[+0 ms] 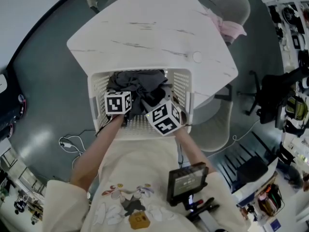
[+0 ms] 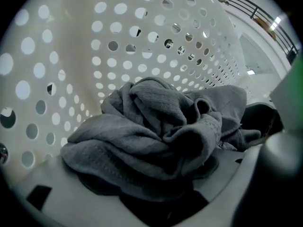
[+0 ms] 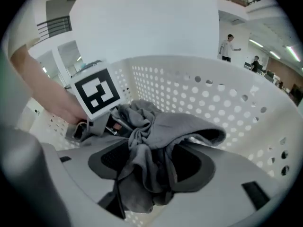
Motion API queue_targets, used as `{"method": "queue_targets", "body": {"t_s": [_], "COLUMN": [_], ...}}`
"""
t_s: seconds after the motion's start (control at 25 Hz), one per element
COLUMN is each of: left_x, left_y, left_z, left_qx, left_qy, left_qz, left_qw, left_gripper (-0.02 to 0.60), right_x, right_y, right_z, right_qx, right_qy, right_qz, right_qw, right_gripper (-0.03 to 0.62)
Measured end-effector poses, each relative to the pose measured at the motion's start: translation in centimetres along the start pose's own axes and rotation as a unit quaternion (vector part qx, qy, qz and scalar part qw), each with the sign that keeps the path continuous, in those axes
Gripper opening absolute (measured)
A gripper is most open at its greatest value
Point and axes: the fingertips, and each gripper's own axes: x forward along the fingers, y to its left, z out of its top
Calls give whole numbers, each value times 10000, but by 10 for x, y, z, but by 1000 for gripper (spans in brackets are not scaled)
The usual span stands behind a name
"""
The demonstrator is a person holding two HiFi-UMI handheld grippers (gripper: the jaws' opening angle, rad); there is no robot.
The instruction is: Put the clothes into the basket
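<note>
A white perforated basket [image 1: 96,93] stands at the near edge of a white marbled table [image 1: 154,28], with dark grey clothes [image 1: 137,83] heaped inside. Both grippers reach down into it. My left gripper [image 1: 120,105] is at the basket's left, and a bunched grey garment [image 2: 156,131] lies across its jaws and hides the pads. My right gripper [image 1: 161,115] is beside it. Its jaws [image 3: 151,169] stand apart, with a fold of grey garment [image 3: 151,145] hanging loosely between the pads. The left gripper's marker cube [image 3: 97,92] shows just beyond that fold.
A pink cloth [image 1: 231,29] lies on a grey chair [image 1: 227,4] behind the table. A small white disc [image 1: 197,57] sits on the tabletop. Cables [image 1: 70,141] lie on the floor at the left, and a black office chair [image 1: 270,93] stands at the right.
</note>
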Motion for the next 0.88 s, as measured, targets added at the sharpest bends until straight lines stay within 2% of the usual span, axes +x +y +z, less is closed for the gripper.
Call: {"method": "queue_targets", "body": {"t_s": [0.08, 0.2, 0.32, 0.44, 0.56, 0.68, 0.8, 0.88], "left_x": [-1, -16, -46, -78, -101, -115, -123, -119], "left_y": [0, -6, -17, -31, -38, -40, -45, -44], "left_z": [0, 2, 14, 26, 35, 33, 30, 27], "left_qx": [8, 206, 437, 432, 354, 361, 512, 453], "left_qy": [19, -40, -361, -751, -1028, -1096, -1186, -1145], "left_qz": [-1, 100, 163, -24, -270, -392, -329, -298], "left_qw": [10000, 9997, 9983, 9962, 9937, 9926, 9911, 9919], "left_gripper": [393, 393, 393, 394, 394, 394, 393, 393], "right_x": [-9, -28, -38, -37, -36, -34, -32, -31], "right_y": [-1, -1, 7, 10, 5, 1, -3, -5], "right_z": [9, 27, 47, 52, 53, 51, 50, 52], "right_qx": [21, -266, -571, -865, -730, -600, -641, -582], "right_qy": [-163, -385, -683, -733, -818, -782, -726, -775], "right_qz": [-40, -307, -318, -321, -253, -238, -351, -372], "right_qw": [9999, 9984, 9955, 9930, 9936, 9948, 9947, 9946], "right_gripper": [293, 277, 272, 272, 272, 263, 221, 180]}}
